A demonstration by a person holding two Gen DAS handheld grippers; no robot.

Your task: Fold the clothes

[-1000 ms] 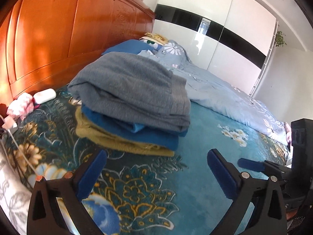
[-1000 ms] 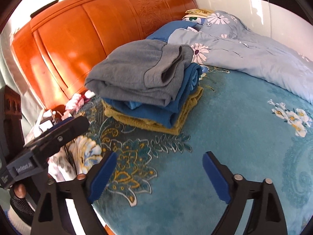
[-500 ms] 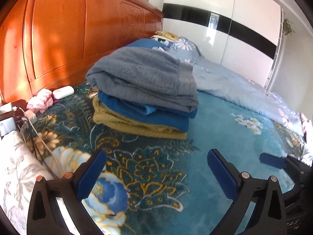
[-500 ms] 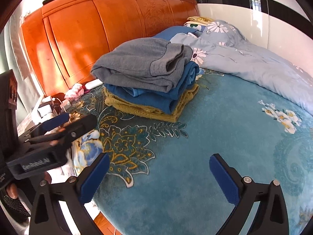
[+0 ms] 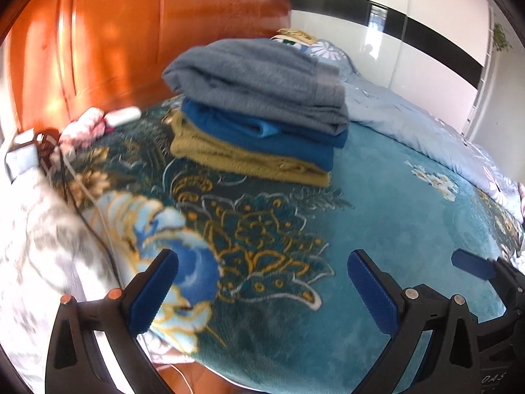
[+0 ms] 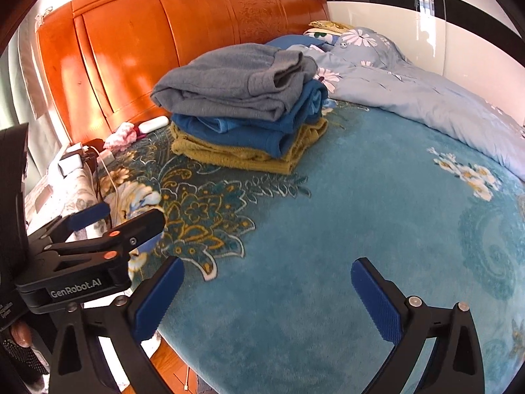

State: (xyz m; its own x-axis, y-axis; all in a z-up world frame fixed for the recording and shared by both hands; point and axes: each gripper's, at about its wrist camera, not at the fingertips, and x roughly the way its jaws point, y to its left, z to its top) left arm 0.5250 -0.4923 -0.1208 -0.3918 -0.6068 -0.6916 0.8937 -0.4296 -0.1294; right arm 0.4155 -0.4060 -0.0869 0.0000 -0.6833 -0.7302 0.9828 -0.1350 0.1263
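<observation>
A stack of three folded garments sits on the teal floral blanket [image 5: 377,197] near the headboard: a grey one [image 5: 259,78] on top, a blue one [image 5: 262,134] in the middle, an olive one [image 5: 242,161] at the bottom. The stack also shows in the right wrist view [image 6: 242,98]. My left gripper [image 5: 262,292] is open and empty, near the bed's front edge, well short of the stack. My right gripper [image 6: 267,298] is open and empty, also back from the stack. The left gripper shows at the left of the right wrist view [image 6: 98,239].
An orange wooden headboard [image 6: 147,39] stands behind the stack. A light blue floral duvet [image 6: 410,92] lies bunched to the right. A pink cloth [image 6: 121,136], a white case and cables sit at the bed's left corner beside a bedside stand [image 6: 70,161].
Both grippers have drawn back from the stack toward the bed's front edge, so the stack looks farther away. Both stay open and empty.
</observation>
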